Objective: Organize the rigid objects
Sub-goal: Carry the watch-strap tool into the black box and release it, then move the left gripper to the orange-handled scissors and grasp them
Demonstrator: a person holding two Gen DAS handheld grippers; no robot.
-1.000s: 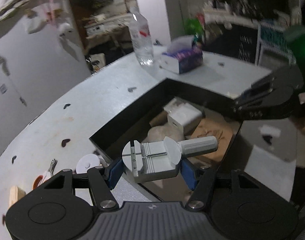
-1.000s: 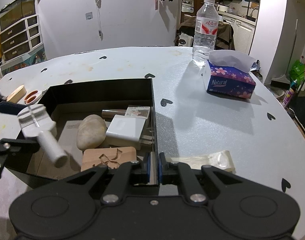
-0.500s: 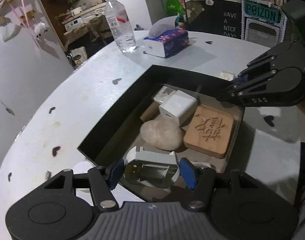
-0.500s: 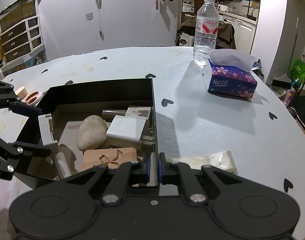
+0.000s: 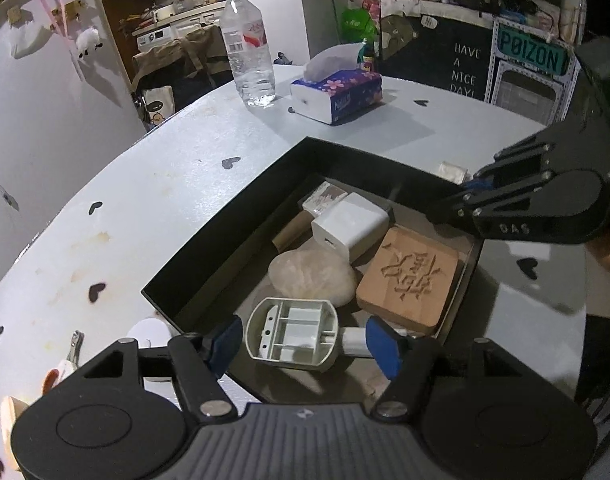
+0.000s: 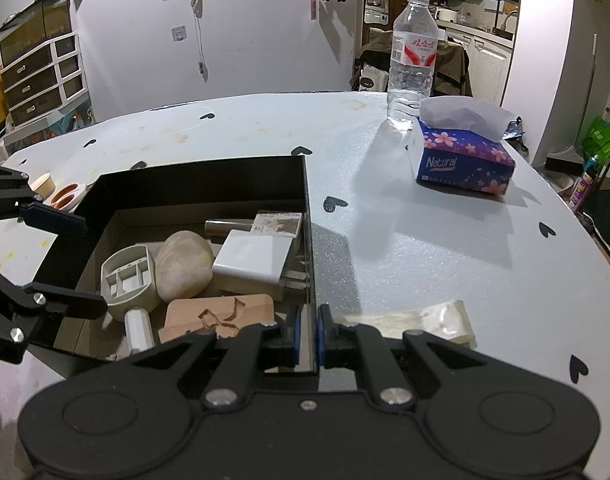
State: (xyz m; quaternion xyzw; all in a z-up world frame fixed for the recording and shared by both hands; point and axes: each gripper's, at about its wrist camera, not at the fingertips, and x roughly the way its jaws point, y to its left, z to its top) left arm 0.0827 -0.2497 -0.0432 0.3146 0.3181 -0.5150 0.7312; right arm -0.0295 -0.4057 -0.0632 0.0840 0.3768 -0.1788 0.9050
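While the left gripper (image 5: 303, 340) stands apart above the grey tool (image 5: 292, 335), the right gripper (image 6: 308, 334) clamps the box (image 6: 312, 280) wall.

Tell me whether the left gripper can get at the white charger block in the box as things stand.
Probably yes. The left gripper is open above the box, and the white charger block lies uncovered on top. The grey tool just below its fingers would need clearing first.

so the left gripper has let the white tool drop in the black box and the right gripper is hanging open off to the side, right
Not quite. The right gripper is not open: the right wrist view shows its blue pads clamped on the near wall of the black box. The rest holds: the left gripper is open and the white tool lies in the box.
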